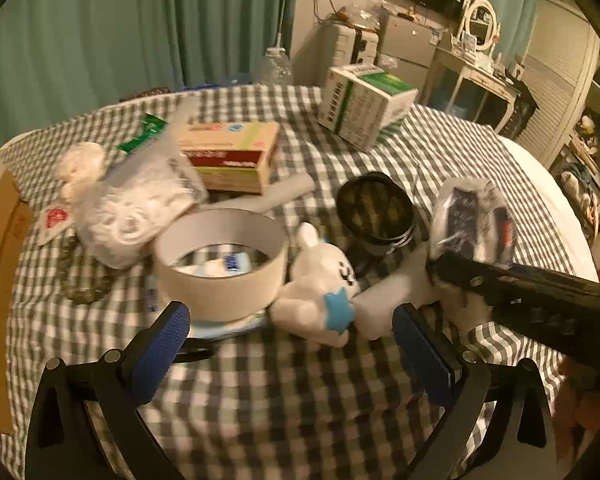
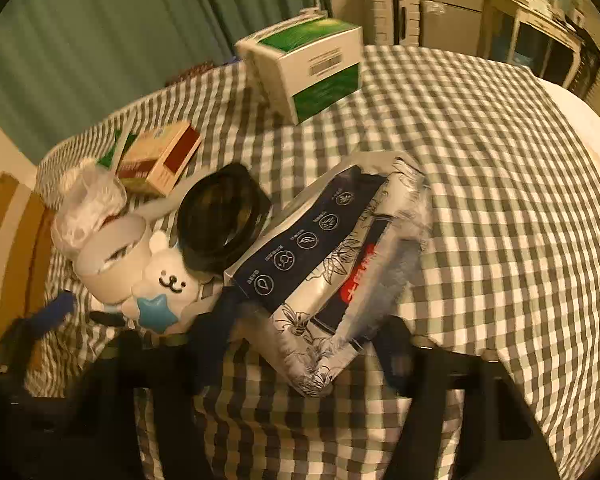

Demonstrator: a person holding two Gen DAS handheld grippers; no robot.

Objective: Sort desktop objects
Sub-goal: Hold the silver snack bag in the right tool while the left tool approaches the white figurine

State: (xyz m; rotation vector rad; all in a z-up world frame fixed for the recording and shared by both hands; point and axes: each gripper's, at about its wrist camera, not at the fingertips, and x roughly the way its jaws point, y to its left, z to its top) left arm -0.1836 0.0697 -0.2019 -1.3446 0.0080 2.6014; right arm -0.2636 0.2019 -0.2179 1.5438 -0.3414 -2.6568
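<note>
The right gripper (image 2: 300,344) has its two dark fingers closed on the lower end of a printed pouch (image 2: 332,264) — a crinkled silver-white bag with a navy band of round icons, line-drawn flowers and a red patch of lettering. The pouch slants up and away from the fingers, its top edge just beside the black round container (image 2: 224,220). Whether its underside touches the checked tablecloth (image 2: 480,184) I cannot tell.

The left gripper (image 1: 296,336) hangs wide open with nothing between its blue-padded fingers (image 1: 168,336), low over the cloth and just short of the white plush rabbit (image 1: 320,284). The rabbit, with a blue star on its chest, lies touching the black container on one side and the white paper ring (image 1: 220,256) on the other.

The left wrist view shows what the other hides: the ring is an open cylinder with small blue-and-white items inside, and a string of dark beads (image 1: 80,284) lies beyond the ring from the container, next to a clear bag of white rings (image 1: 136,204). It also shows the right gripper from outside, a dark bar reaching in under the pouch. Only the right wrist view shows the pouch's printed face and the rabbit's stitched smile.

Behind the container sit a tan-and-red box (image 1: 232,156) and, further back, a tilted green-and-white carton (image 1: 364,104).
</note>
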